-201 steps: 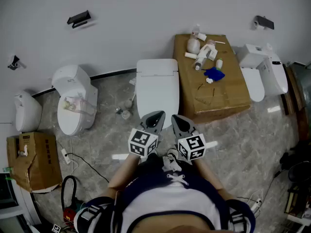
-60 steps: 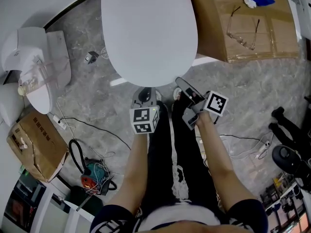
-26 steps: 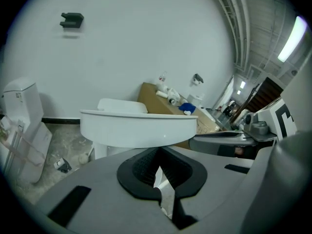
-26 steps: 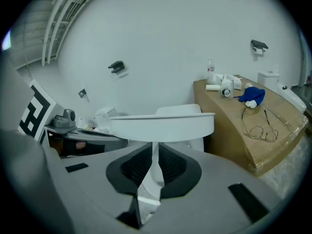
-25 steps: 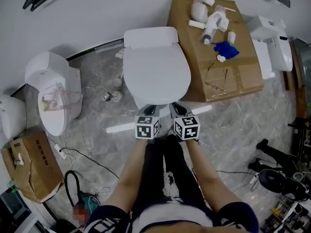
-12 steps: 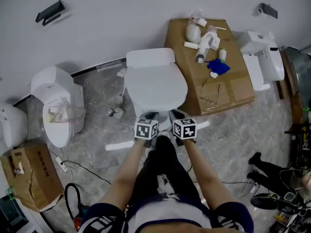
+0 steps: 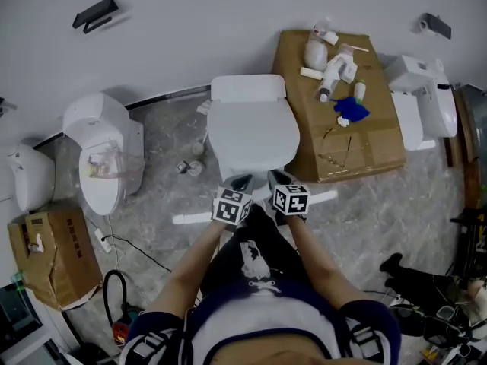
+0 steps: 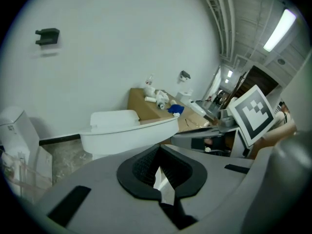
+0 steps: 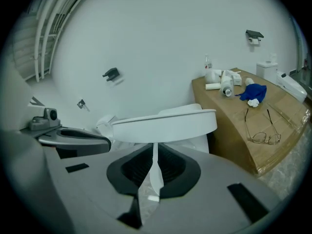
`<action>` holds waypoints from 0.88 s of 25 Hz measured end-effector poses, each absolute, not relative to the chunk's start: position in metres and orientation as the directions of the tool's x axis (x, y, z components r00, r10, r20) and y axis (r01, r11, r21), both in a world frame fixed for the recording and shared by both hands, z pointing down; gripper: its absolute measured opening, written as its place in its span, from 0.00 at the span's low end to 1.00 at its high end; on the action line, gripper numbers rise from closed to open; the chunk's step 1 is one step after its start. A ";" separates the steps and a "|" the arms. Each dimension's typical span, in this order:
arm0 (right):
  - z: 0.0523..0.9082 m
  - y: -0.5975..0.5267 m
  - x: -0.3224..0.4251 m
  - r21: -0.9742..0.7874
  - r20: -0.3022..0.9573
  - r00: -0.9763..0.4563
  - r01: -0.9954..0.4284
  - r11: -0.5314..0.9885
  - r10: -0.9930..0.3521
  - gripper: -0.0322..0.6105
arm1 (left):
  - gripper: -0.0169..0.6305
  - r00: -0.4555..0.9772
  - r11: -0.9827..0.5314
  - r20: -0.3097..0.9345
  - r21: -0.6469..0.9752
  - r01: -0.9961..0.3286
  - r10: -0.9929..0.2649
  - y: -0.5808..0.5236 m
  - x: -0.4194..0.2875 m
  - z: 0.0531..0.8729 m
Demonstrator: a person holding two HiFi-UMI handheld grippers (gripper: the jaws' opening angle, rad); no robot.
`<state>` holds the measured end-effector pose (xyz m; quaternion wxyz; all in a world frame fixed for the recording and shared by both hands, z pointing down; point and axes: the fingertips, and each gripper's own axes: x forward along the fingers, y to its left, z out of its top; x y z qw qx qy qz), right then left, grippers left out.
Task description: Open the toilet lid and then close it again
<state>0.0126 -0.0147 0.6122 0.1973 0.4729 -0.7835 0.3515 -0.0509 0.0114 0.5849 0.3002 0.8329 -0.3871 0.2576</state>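
the toilet lid (image 7: 253, 131) lies flat down over the bowl of the middle toilet (image 7: 249, 87), which stands against the white wall, just beside a cardboard box (image 7: 380, 154) strewn with bottles, a blue cloth and a pair of glasses. the person stands right in front of it with both tools side by side at the lid's front edge. the left tool (image 7: 242, 182) is clenched, only a thin slit showing between its pads in the left gripper view, and nothing is caught there. the right tool (image 7: 278, 178) is likewise drawn almost together and empty; in the right gripper view the lid's front lip sits beyond and above the jaw tips, not between them. neither tool can be seen touching the lid, though the head view is too coarse to rule out a light brush at the rim. as for progress, the pictures show a closed lid and two free tools, so nothing of the job is visibly in hand. if the lift is yet to come, all of it is left: get a tip under the front lip, swing the lid up toward the tank, then lower it back down gently.
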 end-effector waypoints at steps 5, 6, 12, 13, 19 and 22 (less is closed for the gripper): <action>0.598 -0.028 0.009 -0.388 0.623 -0.519 -0.854 0.346 -0.584 0.10 | 0.04 0.576 -0.503 0.655 0.328 -0.800 -0.488 0.014 -0.054 0.582; 0.595 -0.030 0.009 -0.397 0.617 -0.532 -0.847 0.354 -0.580 0.10 | 0.04 0.575 -0.490 0.652 0.337 -0.804 -0.495 0.012 -0.056 0.582; 0.583 -0.043 0.007 -0.464 0.572 -0.599 -0.799 0.381 -0.559 0.09 | 0.04 0.562 -0.431 0.609 0.365 -0.825 -0.560 -0.008 -0.066 0.573; 0.580 -0.047 0.007 -0.468 0.566 -0.604 -0.796 0.384 -0.562 0.10 | 0.04 0.557 -0.429 0.608 0.359 -0.829 -0.566 -0.011 -0.067 0.572; 0.559 -0.072 0.004 -0.471 0.525 -0.630 -0.775 0.422 -0.572 0.10 | 0.04 0.522 -0.413 0.592 0.324 -0.852 -0.614 -0.025 -0.074 0.562; 0.550 -0.084 0.003 -0.471 0.503 -0.638 -0.768 0.434 -0.583 0.10 | 0.04 0.518 -0.405 0.576 0.325 -0.855 -0.633 -0.031 -0.073 0.557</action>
